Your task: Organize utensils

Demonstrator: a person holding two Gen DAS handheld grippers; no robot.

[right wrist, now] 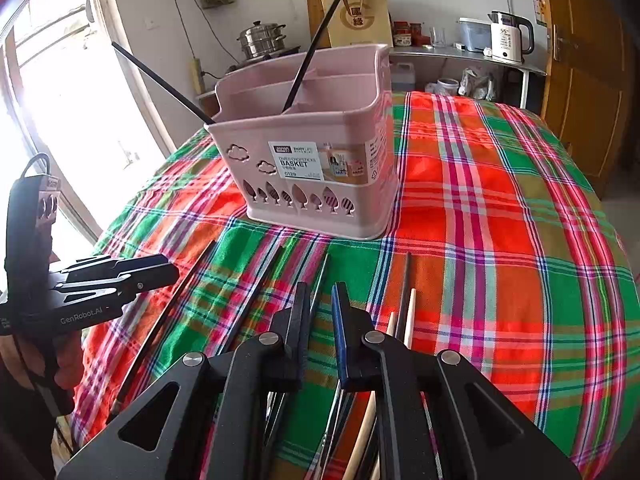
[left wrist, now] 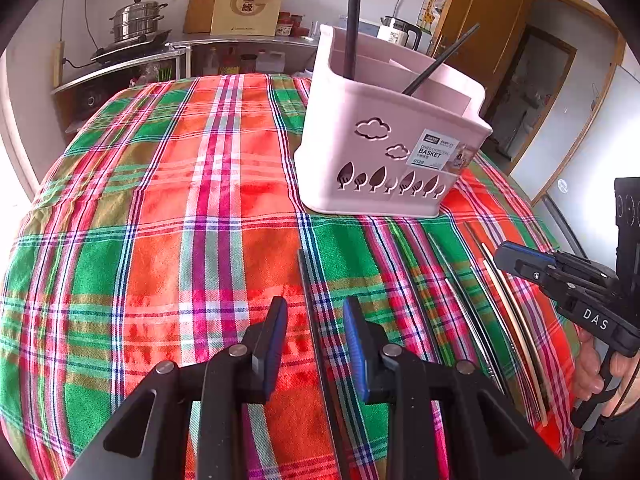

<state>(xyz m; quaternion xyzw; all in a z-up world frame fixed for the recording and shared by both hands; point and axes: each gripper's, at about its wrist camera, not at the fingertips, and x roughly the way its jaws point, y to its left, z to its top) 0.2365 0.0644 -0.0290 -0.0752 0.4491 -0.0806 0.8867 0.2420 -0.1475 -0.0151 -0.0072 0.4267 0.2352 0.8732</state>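
The pink basket (right wrist: 320, 168) stands upright on the plaid tablecloth (left wrist: 224, 208), its open compartments facing up so that utensils can drop in end-first; two black chopsticks (right wrist: 316, 44) already lean in it, tips down, tops splayed outward against the rim. The rest lie flat on the cloth in front of the basket, roughly parallel, their long axes running from the person toward the basket; a likely reason is easy end-on picking. The left gripper (left wrist: 316, 344) hovers low over a lone dark chopstick (left wrist: 310, 300), fingers spread with the stick between them but not pinched. The right gripper (right wrist: 321, 332) sits over the mixed bunch of metal, dark and pale wooden chopsticks (right wrist: 408, 320); its fingers stand narrowly apart, gripping nothing visible.
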